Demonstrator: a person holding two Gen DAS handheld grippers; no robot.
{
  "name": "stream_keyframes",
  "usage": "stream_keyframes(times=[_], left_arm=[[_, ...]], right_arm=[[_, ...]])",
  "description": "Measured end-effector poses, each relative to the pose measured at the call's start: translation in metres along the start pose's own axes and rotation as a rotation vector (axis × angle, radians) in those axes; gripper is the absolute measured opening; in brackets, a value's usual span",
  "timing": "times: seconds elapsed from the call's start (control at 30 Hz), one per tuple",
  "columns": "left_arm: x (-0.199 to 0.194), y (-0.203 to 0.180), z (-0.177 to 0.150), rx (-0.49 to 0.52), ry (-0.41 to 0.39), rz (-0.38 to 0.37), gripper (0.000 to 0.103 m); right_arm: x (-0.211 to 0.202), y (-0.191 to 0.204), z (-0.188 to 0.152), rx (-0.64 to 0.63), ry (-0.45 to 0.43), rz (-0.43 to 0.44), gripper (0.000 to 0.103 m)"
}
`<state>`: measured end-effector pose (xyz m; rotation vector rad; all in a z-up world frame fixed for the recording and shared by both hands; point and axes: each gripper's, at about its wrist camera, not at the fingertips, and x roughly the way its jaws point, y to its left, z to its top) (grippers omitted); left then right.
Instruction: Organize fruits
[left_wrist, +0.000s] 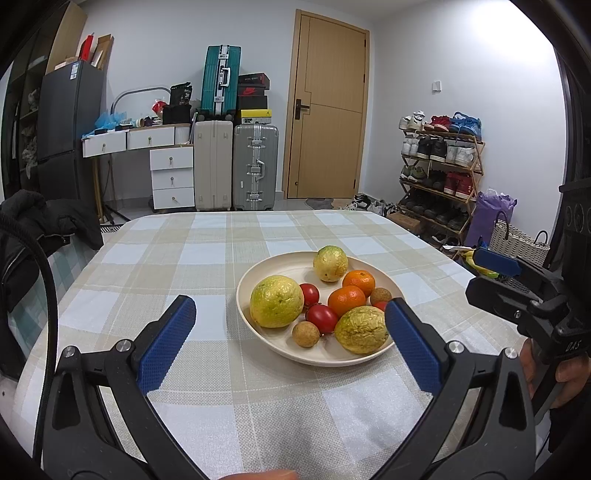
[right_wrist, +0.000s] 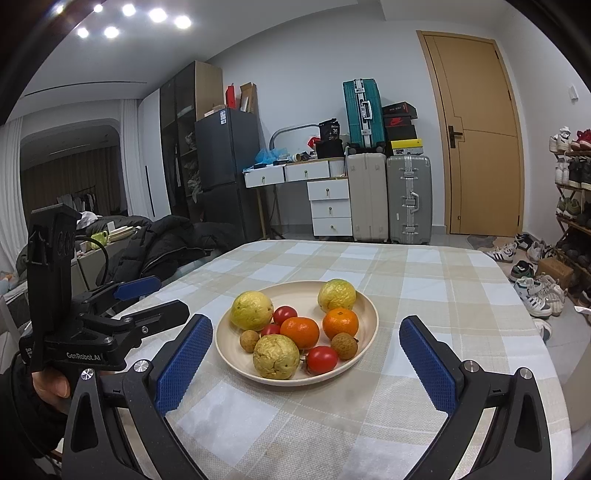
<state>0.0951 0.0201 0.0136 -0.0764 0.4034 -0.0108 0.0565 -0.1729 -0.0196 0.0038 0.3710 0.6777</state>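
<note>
Left wrist view: left gripper (left_wrist: 291, 314) jaws spread wide, empty, hovering over the checked table (left_wrist: 184, 266). Cream plate (left_wrist: 258, 273) with fruit sits ahead, between the jaws and toward the right one. Right pad hides part of the near guava (left_wrist: 360, 329) and most of one tomato (left_wrist: 380, 305). Big guava (left_wrist: 276, 301) sits nearer the left jaw, third guava (left_wrist: 330, 263) at the far rim. Right gripper (left_wrist: 496, 262) is cut off at the frame edge. Right wrist view: right gripper (right_wrist: 306, 350) jaws wide, empty, plate (right_wrist: 365, 314) centred between them. Two oranges (right_wrist: 300, 332), longans (right_wrist: 249, 340) small, hard to identify.
</note>
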Motion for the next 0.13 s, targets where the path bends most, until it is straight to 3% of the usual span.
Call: stream_keyframes(times=[0.13], left_arm=[[0.0002,0.0002,0.0004,0.001,0.001,0.001,0.102]], right_arm=[[0.0,0.0002,0.0,0.001,0.0,0.0,0.103]])
